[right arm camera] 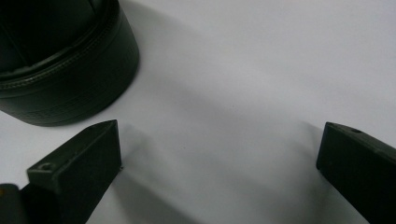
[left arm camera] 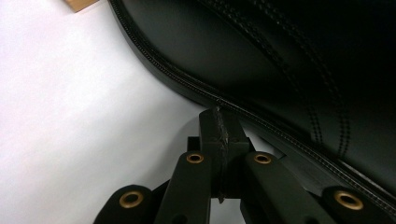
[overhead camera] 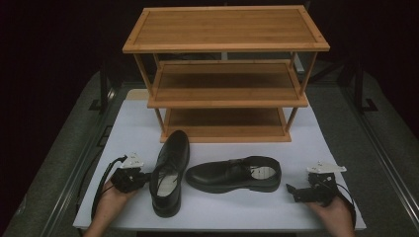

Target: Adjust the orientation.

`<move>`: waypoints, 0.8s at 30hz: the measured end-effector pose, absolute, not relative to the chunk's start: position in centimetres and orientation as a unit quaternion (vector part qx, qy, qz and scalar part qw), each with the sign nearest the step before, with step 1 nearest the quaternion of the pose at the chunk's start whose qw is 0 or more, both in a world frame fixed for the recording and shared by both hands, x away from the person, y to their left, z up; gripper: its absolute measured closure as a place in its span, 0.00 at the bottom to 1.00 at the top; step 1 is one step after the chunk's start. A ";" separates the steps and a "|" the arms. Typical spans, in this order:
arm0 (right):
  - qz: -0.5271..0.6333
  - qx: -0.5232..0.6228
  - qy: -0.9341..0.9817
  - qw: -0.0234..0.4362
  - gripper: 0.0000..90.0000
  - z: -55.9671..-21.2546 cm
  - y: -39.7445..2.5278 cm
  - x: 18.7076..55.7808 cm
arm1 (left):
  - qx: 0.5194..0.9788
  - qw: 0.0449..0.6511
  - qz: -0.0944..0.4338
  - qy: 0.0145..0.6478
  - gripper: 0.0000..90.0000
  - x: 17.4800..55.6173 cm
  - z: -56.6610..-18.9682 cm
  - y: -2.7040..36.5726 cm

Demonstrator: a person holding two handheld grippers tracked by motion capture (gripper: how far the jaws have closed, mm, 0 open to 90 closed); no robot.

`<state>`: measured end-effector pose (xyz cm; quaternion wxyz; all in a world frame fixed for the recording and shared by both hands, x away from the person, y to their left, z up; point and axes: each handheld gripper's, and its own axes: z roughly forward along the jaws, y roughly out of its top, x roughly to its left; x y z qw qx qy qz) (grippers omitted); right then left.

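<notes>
Left claw (overhead camera: 143,177), jaws together, touches the near shoe (overhead camera: 169,173), long axis toward the rack (overhead camera: 226,74); right claw (overhead camera: 292,191), jaws apart, sits just beside the crosswise shoe's (overhead camera: 234,174) heel.

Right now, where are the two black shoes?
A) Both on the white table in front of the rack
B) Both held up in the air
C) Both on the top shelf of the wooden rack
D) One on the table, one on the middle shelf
A: both black shoes lie on the white table in front of the wooden rack, whose shelves hold nothing.
</notes>
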<state>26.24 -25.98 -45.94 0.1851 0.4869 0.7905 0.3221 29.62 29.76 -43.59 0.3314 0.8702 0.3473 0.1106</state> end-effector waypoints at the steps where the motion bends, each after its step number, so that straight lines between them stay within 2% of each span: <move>1: 0.322 0.487 0.790 0.185 0.00 -45.9 -26.0 26.2 | 0.870 0.331 0.111 0.347 1.00 29.6 -43.6 29.8; 8: 0.322 0.487 0.790 0.185 0.00 -45.9 -26.0 26.2 | 0.869 0.339 0.107 0.344 1.00 29.7 -43.7 29.8; 11: 0.322 0.487 0.790 0.185 0.00 -45.9 -26.0 26.2 | 0.869 0.331 0.118 0.348 0.92 29.5 -43.2 30.5; 13: 0.322 0.487 0.790 0.185 0.00 -45.9 -26.0 26.2 | 0.865 0.334 0.126 0.354 0.90 29.4 -42.9 31.0; 14: 0.322 0.487 0.790 0.185 0.00 -45.9 -26.0 26.2 | 0.857 0.337 0.133 0.365 0.78 29.2 -42.5 31.8; 18: 0.322 0.487 0.790 0.185 0.00 -45.9 -26.0 26.2 | 0.851 0.325 0.157 0.381 0.40 28.2 -42.7 33.4; 21: 0.322 0.487 0.790 0.185 0.00 -45.9 -26.0 26.2 | 0.853 0.311 0.166 0.385 0.20 27.7 -43.1 34.0; 24: 0.322 0.487 0.790 0.185 0.00 -45.9 -26.0 26.2 | 0.850 0.307 0.173 0.391 0.08 26.9 -43.9 35.0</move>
